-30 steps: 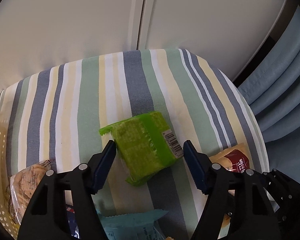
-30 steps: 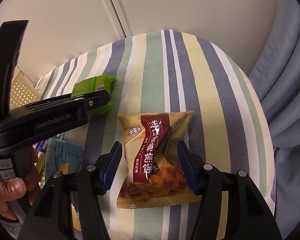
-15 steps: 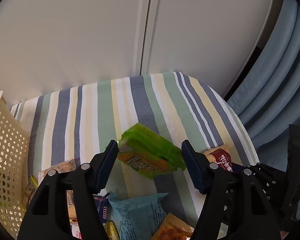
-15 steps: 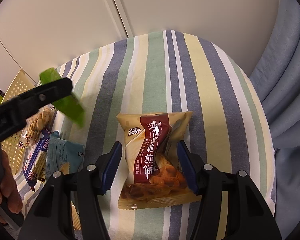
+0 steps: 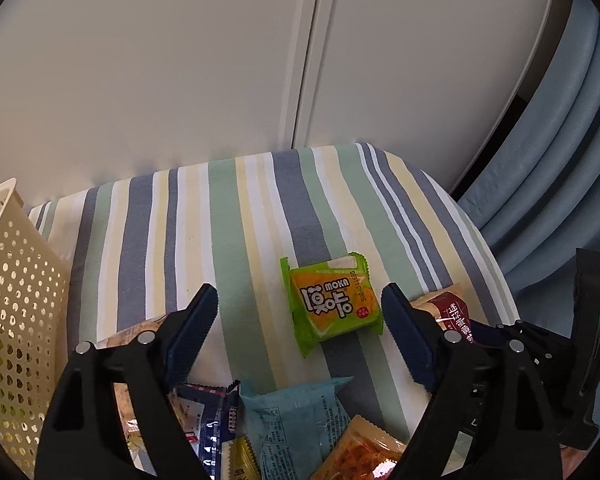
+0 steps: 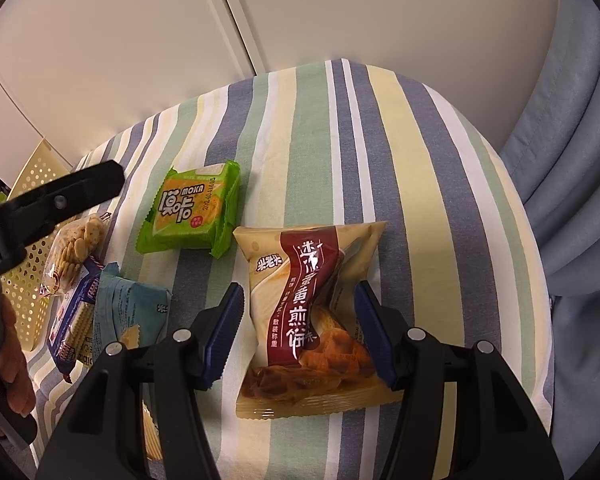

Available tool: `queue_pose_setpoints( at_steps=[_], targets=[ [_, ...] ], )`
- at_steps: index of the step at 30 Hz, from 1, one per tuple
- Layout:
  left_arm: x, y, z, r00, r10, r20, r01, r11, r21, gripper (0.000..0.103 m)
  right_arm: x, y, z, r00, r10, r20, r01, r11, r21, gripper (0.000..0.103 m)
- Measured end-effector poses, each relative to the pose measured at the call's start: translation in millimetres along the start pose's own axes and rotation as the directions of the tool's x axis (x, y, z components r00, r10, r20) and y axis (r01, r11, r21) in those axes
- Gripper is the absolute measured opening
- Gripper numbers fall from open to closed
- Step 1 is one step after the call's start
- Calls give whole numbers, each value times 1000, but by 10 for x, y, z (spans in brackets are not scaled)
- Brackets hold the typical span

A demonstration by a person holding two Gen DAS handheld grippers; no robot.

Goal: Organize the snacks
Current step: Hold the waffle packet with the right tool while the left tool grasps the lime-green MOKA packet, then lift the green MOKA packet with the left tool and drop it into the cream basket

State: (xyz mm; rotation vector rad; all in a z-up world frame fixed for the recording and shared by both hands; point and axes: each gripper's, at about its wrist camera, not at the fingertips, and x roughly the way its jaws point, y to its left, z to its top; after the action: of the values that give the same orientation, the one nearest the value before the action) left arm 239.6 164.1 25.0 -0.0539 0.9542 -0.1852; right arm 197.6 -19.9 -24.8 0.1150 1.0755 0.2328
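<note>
— Two grippers over one striped tablecloth (image 6: 380, 128): where is the green packet (image 5: 334, 302)?

— Lying flat at centre frame, label up, touching neither finger of the left gripper (image 5: 300, 322), whose jaws gape wide and empty.

— And the right gripper (image 6: 300, 336)?

— Spread wide at lower centre, straddling a tan-and-maroon bag (image 6: 314, 320) without clamping it. Loose snack packs (image 6: 100, 296) crowd the lower left beside a perforated cream basket (image 5: 12, 304).
</note>
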Motion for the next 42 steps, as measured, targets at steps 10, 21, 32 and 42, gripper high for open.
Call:
queue_pose_setpoints(
  at_steps=[10, 21, 32, 42],
  targets=[
    [643, -310, 83, 988, 32, -150, -28, 999, 27, 93, 23, 52, -6, 1000, -1, -4, 0, 1000, -15, 62],
    [572, -265, -77, 991, 71, -115, -65, 997, 51, 66, 7, 55, -13, 1000, 9, -5, -9, 1000, -30, 63],
    [-296, -84, -182, 988, 108, 109, -113, 993, 42, 66, 32, 113, -20, 1000, -15, -11, 14, 999, -52, 63],
    [-1115, 292, -310, 942, 185, 280, -180, 983, -44, 66, 82, 152, -25, 998, -51, -24, 49, 997, -66, 63]
  ],
)
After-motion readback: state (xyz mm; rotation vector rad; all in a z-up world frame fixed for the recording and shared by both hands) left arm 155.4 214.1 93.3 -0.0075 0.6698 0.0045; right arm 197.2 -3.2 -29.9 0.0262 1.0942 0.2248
